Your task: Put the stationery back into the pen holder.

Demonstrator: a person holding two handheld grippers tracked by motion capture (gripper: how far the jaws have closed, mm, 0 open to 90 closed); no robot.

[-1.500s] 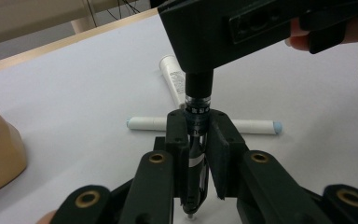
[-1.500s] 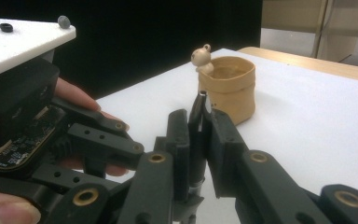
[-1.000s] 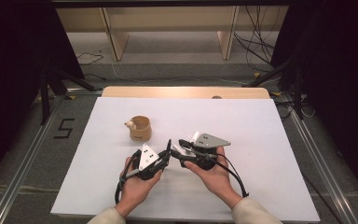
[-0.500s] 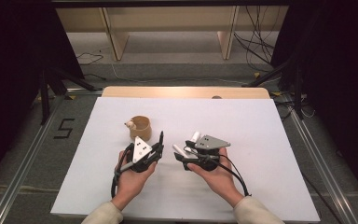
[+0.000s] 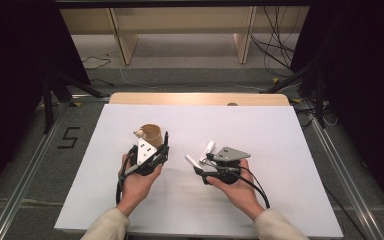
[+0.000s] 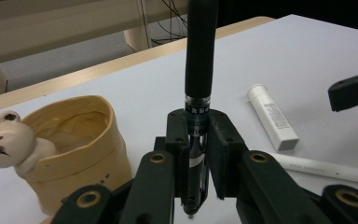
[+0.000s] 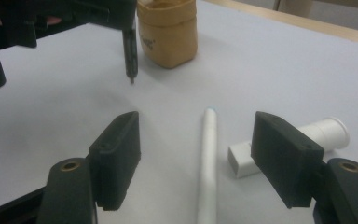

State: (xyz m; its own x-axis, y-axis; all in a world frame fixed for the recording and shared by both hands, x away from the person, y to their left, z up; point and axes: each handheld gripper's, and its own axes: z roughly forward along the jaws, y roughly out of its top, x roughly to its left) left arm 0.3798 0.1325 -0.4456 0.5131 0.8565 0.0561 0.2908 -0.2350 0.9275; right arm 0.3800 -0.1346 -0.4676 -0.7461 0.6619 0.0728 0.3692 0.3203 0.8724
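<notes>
One black pen (image 6: 199, 51) stands pinched upright in the left gripper (image 6: 196, 154), beside one bear cup (image 6: 74, 144); two white tubes (image 7: 208, 158) lie by the spread, just-opened right gripper (image 7: 196, 158).

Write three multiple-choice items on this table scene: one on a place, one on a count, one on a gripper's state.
1. Where does the bear cup stand?
A. just beyond the left gripper
B. at the table's right edge
C. on the floor

2. How many white things lie by the right gripper?
A. none
B. two
C. five

3. The left gripper is:
A. wide open
B. shut on a white tube
C. shut on the black pen

Key: A, cup stands past its jaws; B, white pen and white tube; C, jaws pinch its barrel.
</notes>
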